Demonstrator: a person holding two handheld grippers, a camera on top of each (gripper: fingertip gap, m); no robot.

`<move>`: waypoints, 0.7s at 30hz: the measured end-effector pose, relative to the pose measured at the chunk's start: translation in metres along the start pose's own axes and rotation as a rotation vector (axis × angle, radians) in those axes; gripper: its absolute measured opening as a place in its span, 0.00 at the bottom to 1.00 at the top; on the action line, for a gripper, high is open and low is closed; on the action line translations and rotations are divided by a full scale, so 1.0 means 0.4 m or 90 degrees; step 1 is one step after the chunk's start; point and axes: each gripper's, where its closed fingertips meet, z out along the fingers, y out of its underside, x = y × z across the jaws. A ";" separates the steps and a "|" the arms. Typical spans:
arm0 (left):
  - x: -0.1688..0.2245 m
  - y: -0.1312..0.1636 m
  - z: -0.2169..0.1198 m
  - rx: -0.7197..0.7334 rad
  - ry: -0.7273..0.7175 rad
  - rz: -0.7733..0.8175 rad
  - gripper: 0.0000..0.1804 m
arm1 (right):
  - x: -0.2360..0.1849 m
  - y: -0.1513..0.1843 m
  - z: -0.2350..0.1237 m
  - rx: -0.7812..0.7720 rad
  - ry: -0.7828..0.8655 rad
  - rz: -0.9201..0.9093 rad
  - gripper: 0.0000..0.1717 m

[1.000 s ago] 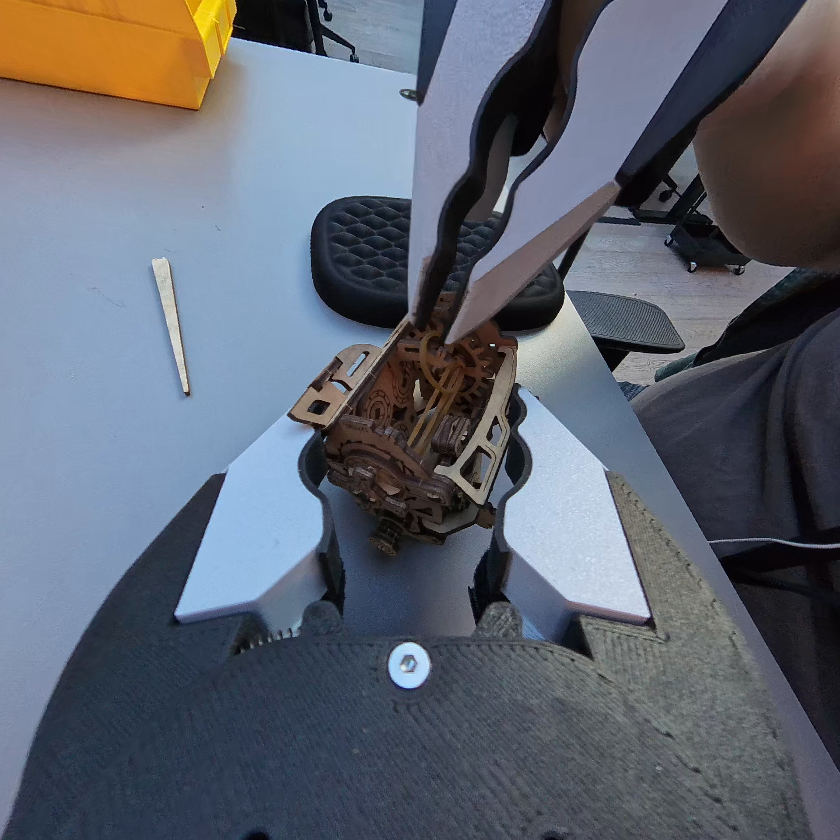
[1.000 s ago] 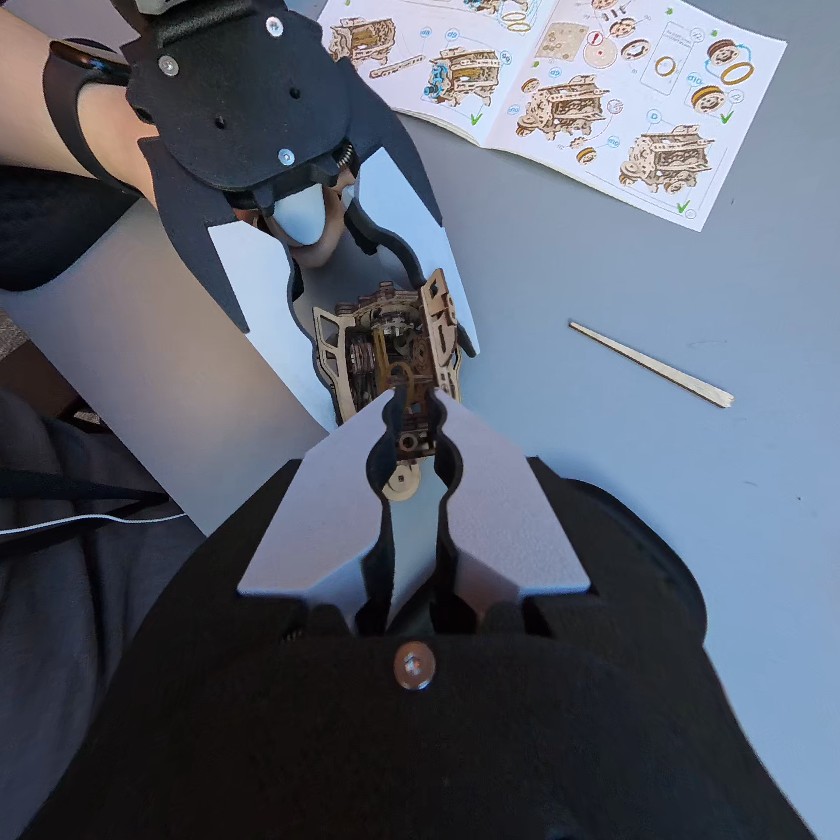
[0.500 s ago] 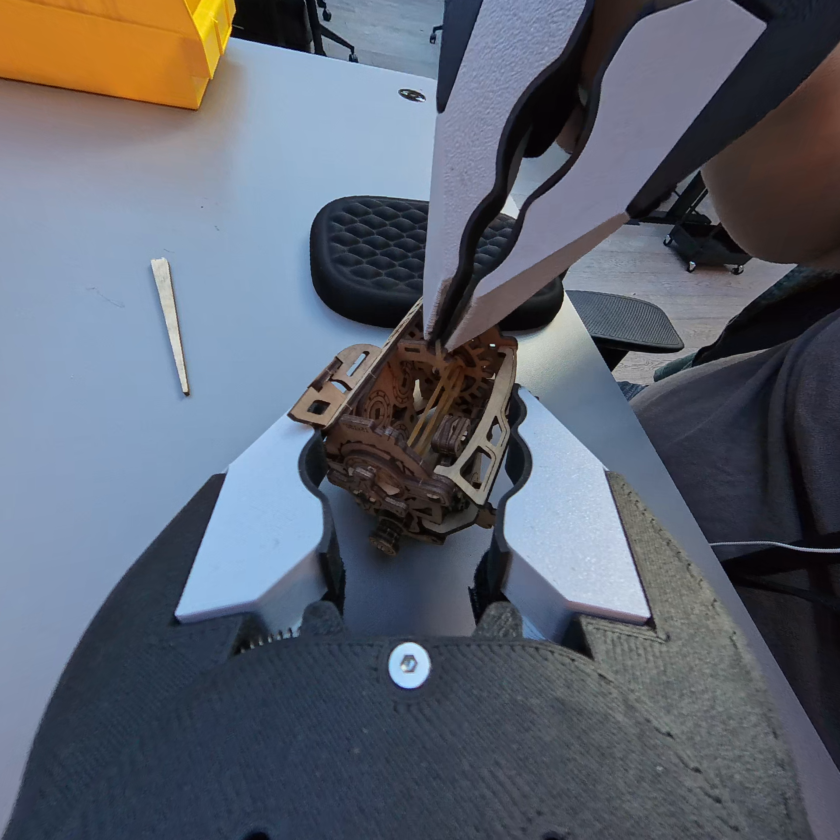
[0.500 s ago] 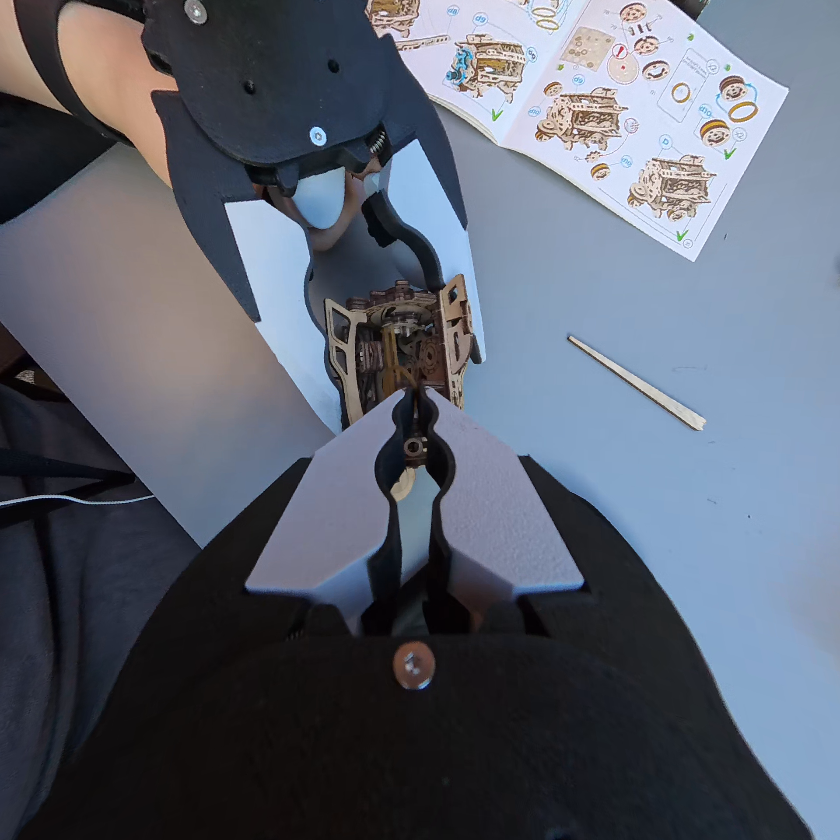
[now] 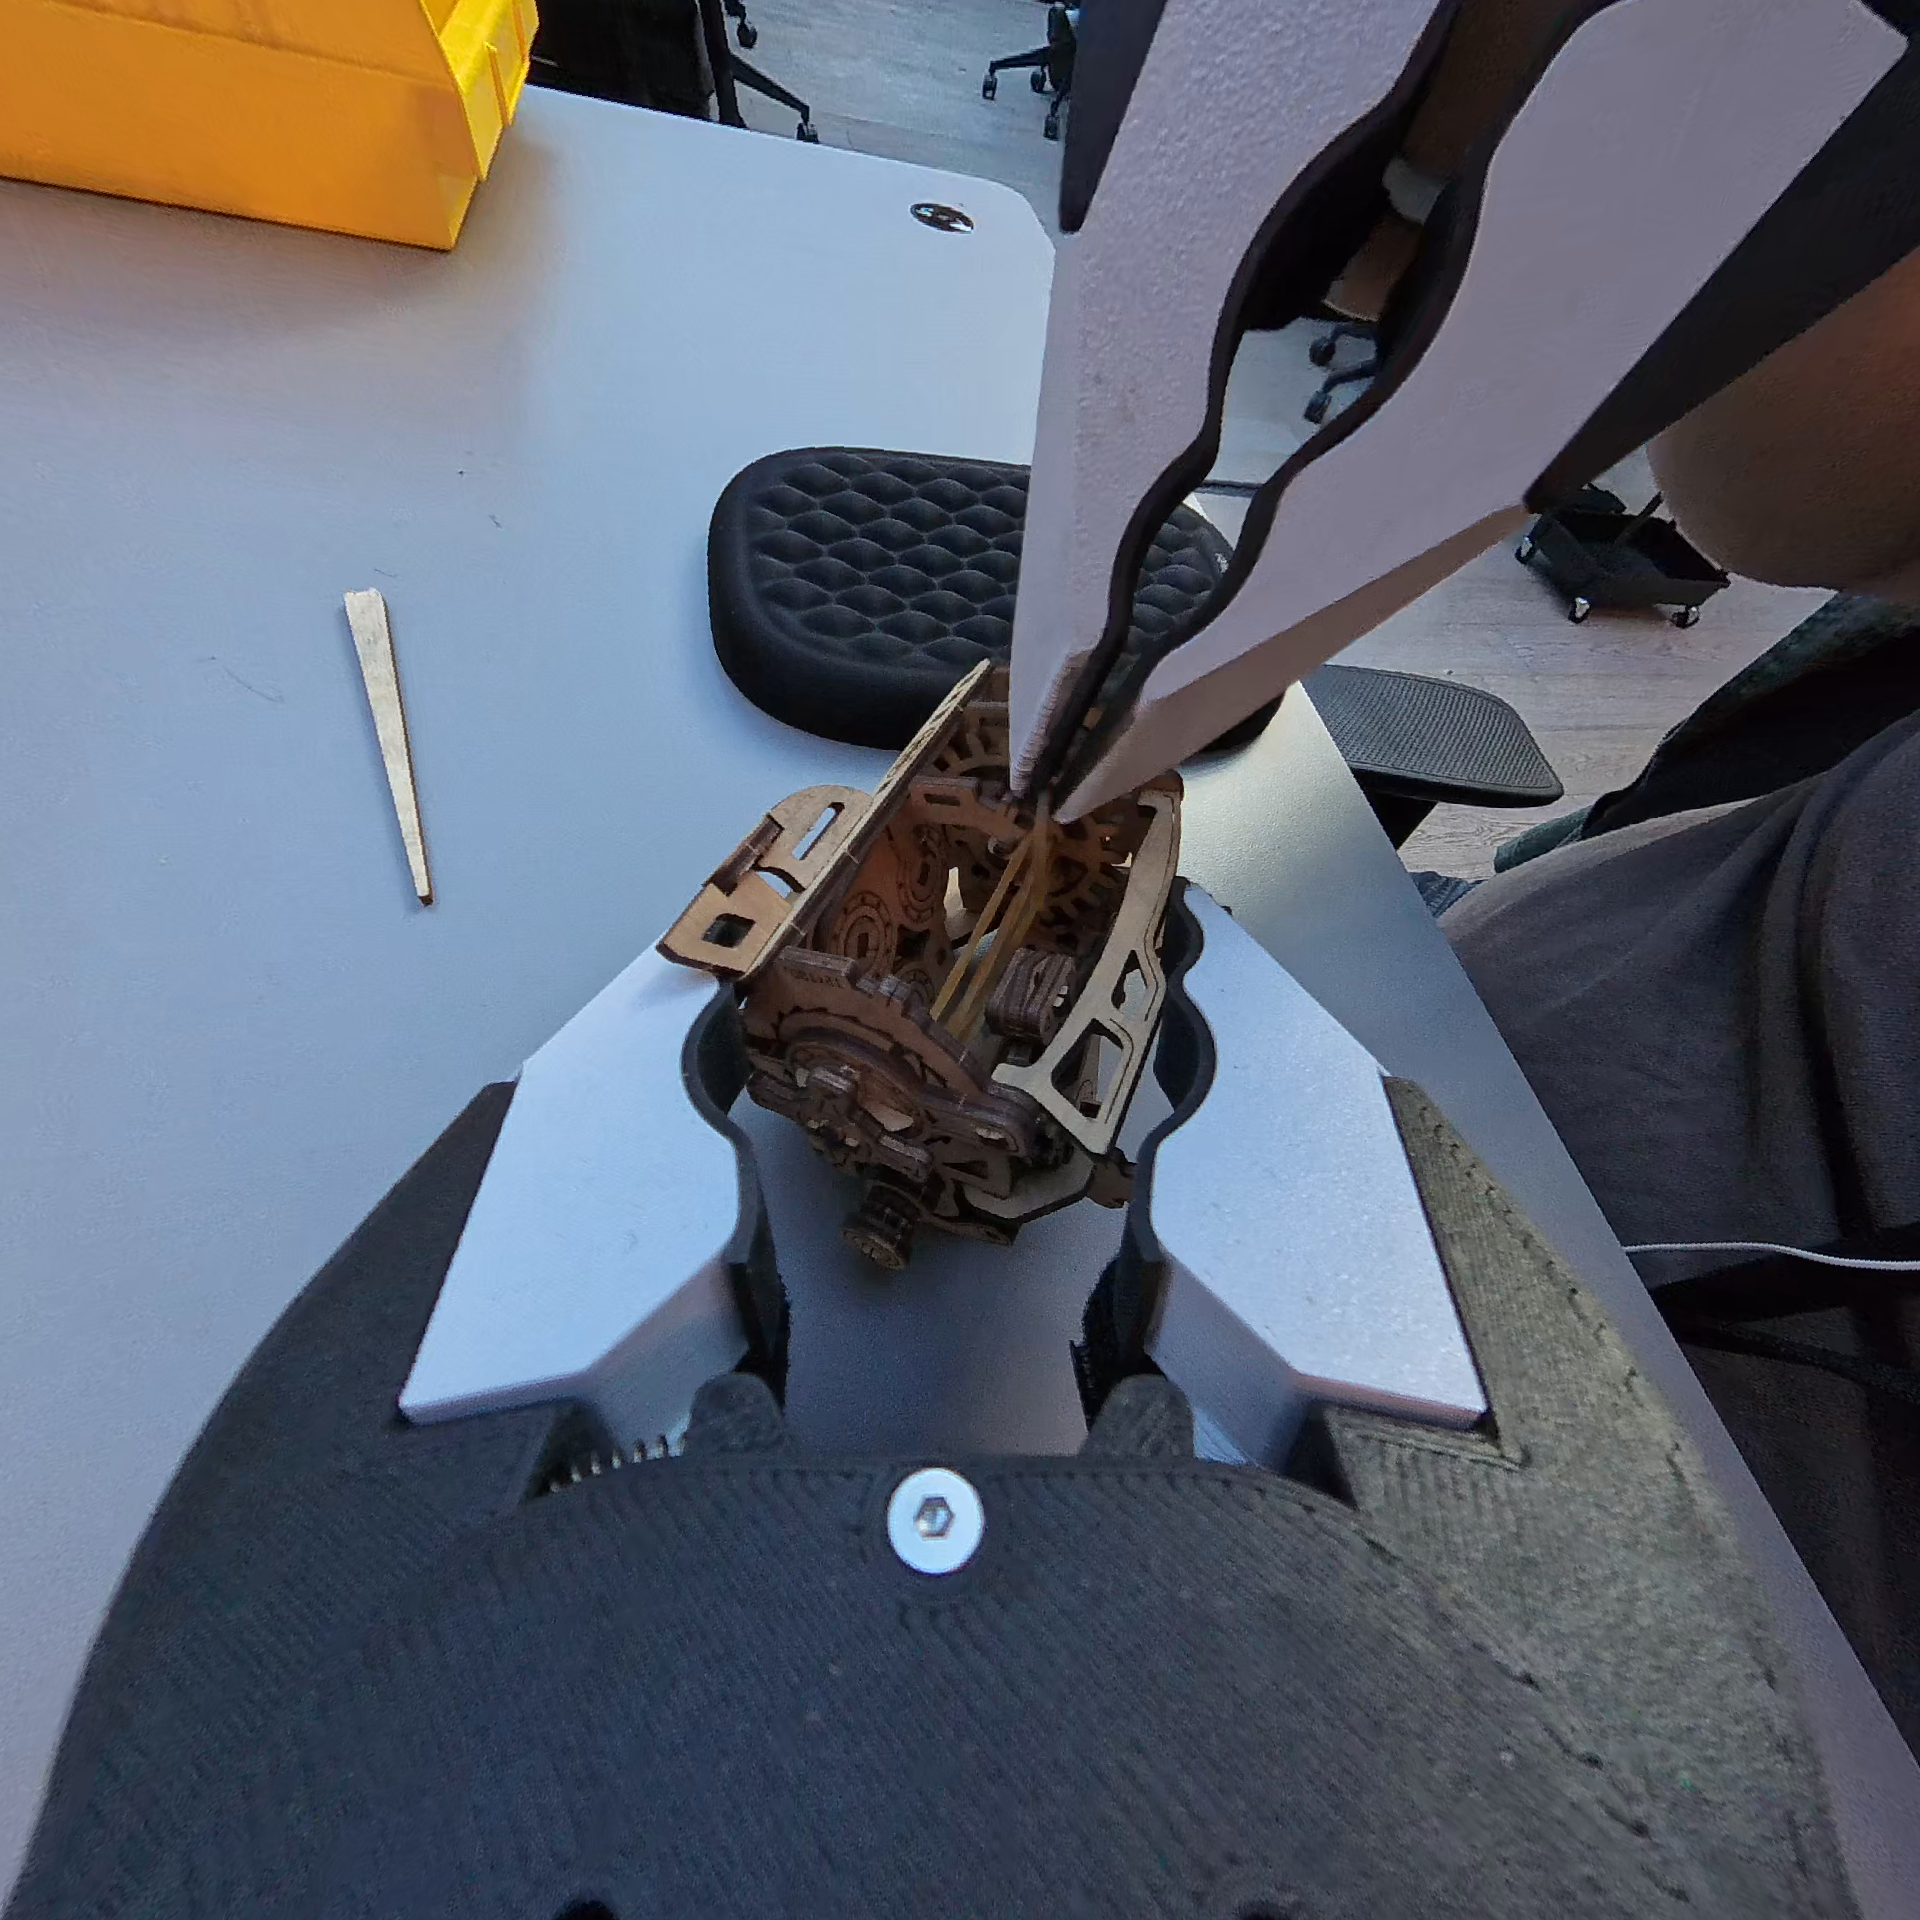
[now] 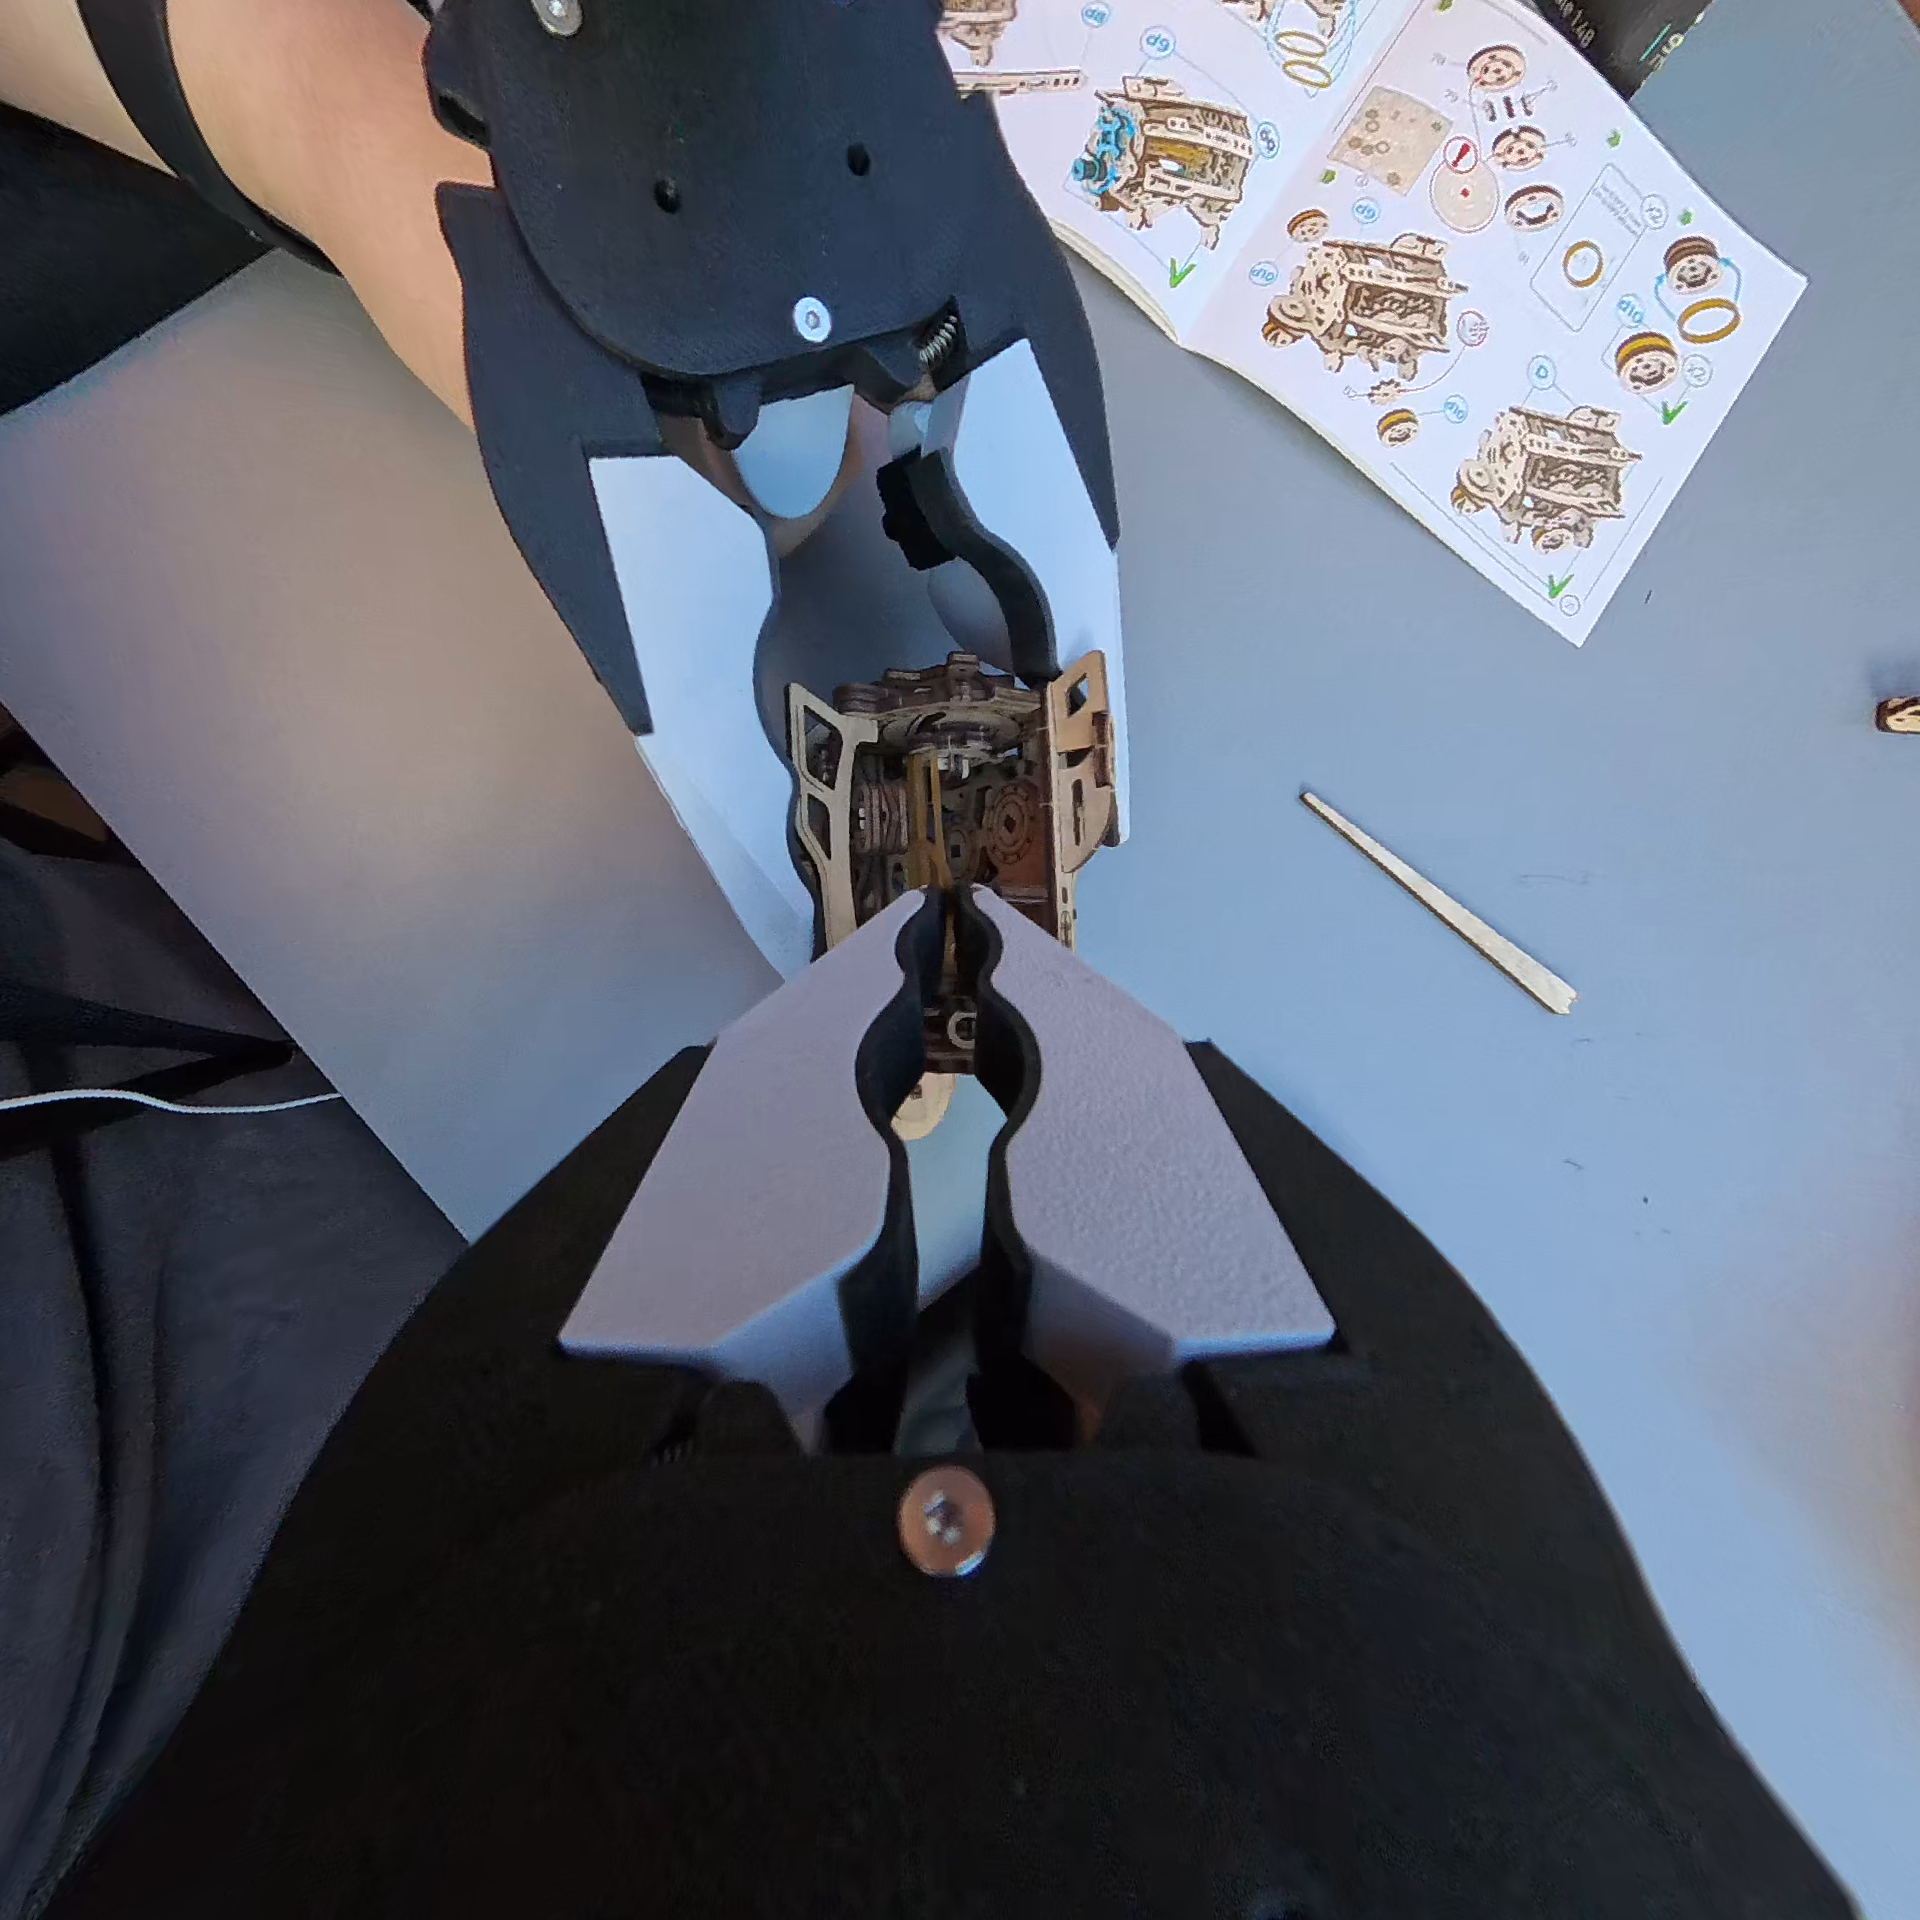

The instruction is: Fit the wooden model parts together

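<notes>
Our right fingers (image 6: 1049, 997) are pinching a tan rubber band (image 5: 1003, 914) at their tips, pads pressed together on it, just above the open top of the wooden model (image 5: 935, 997). Our left gripper (image 5: 951, 1049) is clamping the model by its two side walls, holding it near the table (image 5: 312, 520) edge. The model is acting as an open-topped box: inside it we are seeing gears, a dark spool and the band running taut from low in the mechanism up to the right gripper (image 6: 948, 904). A yellow bin (image 5: 260, 94) is sitting at the far corner; we cannot tell what is in it. A wooden stick (image 5: 390, 743) is lying apart, and a booklet (image 6: 1455, 260) is lying open beyond.
</notes>
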 end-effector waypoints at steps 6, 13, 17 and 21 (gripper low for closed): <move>0.000 0.000 0.000 0.000 0.000 0.000 0.43 | -0.011 -0.008 0.013 -0.012 -0.004 -0.043 0.00; 0.000 0.000 0.000 0.000 0.000 0.001 0.43 | -0.002 -0.013 0.036 -0.052 -0.030 -0.065 0.00; 0.001 0.000 0.000 0.000 0.000 0.001 0.43 | 0.001 -0.022 0.046 -0.058 -0.051 -0.065 0.00; 0.000 0.000 0.000 0.000 0.001 0.000 0.43 | 0.000 -0.032 0.053 -0.058 -0.080 -0.055 0.00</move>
